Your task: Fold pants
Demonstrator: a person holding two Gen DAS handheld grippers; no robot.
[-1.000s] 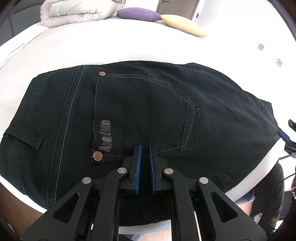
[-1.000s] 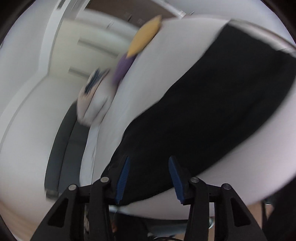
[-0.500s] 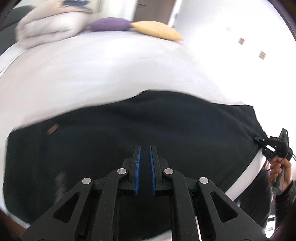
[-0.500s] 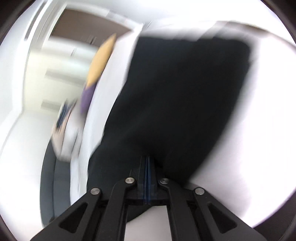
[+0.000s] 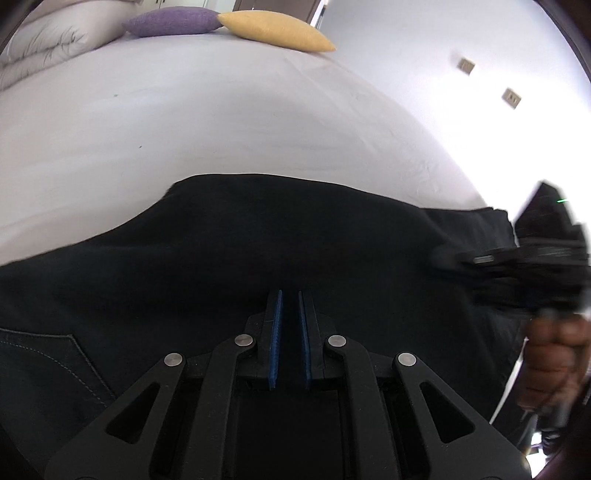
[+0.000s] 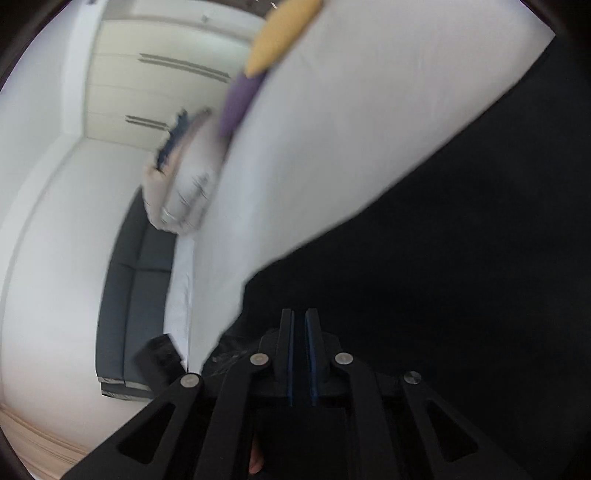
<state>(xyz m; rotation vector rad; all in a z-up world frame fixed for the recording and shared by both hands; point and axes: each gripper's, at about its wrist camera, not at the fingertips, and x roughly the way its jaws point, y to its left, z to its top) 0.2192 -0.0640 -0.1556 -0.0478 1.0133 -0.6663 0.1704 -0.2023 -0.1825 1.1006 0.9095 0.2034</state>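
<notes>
My left gripper (image 5: 290, 299) sits over the near part of the pants (image 5: 258, 251), which lie spread across the bed (image 5: 221, 118) — bare sheet stretches beyond them. At the bed's far end two cushions (image 5: 229, 22) lie touching side by side, with a folded duvet (image 5: 48, 40) to their left. My right gripper (image 5: 517, 258) comes in from the right at the pants' edge, my hand (image 5: 554, 362) below it. From that side — my right gripper (image 6: 299, 317) over the cloth, a sofa (image 6: 136, 295) stands beyond the bed.
</notes>
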